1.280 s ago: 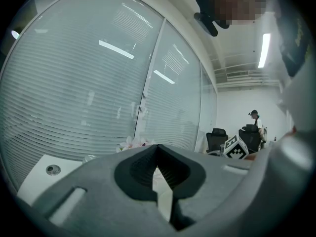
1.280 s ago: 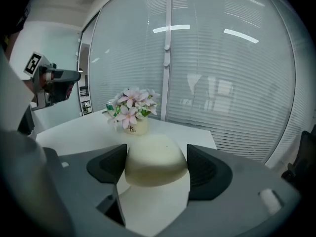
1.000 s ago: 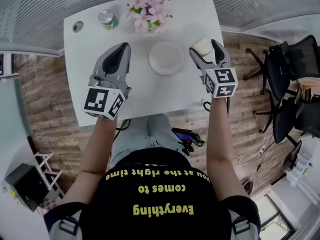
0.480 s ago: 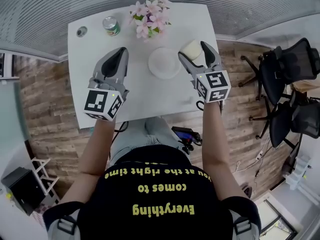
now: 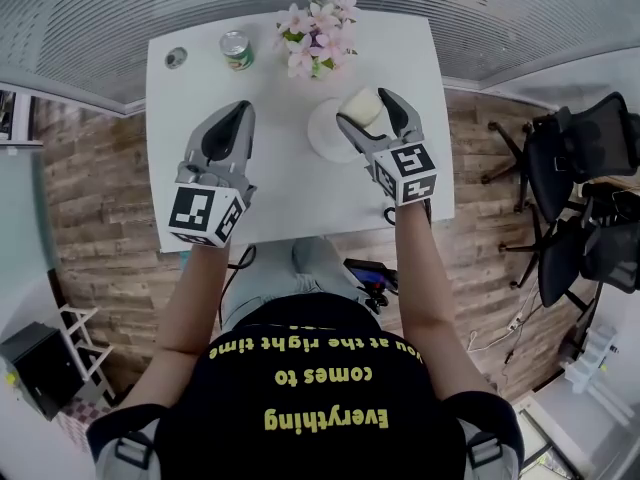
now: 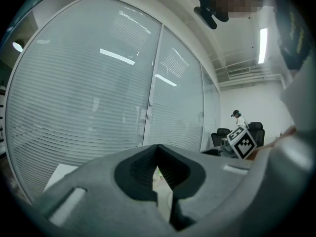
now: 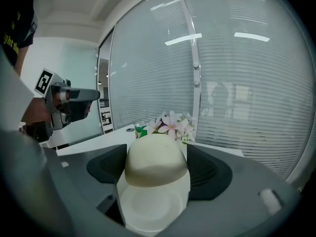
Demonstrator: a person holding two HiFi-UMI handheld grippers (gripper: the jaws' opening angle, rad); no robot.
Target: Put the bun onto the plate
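Note:
A pale cream bun [image 5: 361,107] [image 7: 156,159] is held in my right gripper [image 5: 366,114] [image 7: 157,168], whose jaws are shut on its sides. It hangs over the right part of the white plate [image 5: 325,133] [image 7: 148,210], which lies on the white table [image 5: 280,183]. My left gripper [image 5: 232,124] [image 6: 159,179] hovers over the table to the left of the plate, pointing away from me, jaws shut with nothing between them.
A pot of pink flowers [image 5: 318,36] [image 7: 173,124] stands just behind the plate. A green can [image 5: 237,50] [image 7: 140,130] and a small round thing [image 5: 176,58] sit at the table's far left. Black office chairs [image 5: 585,178] stand to the right on the wooden floor.
My right gripper has carried the bun leftward from the table's right edge to above the plate. The left gripper has held its place.

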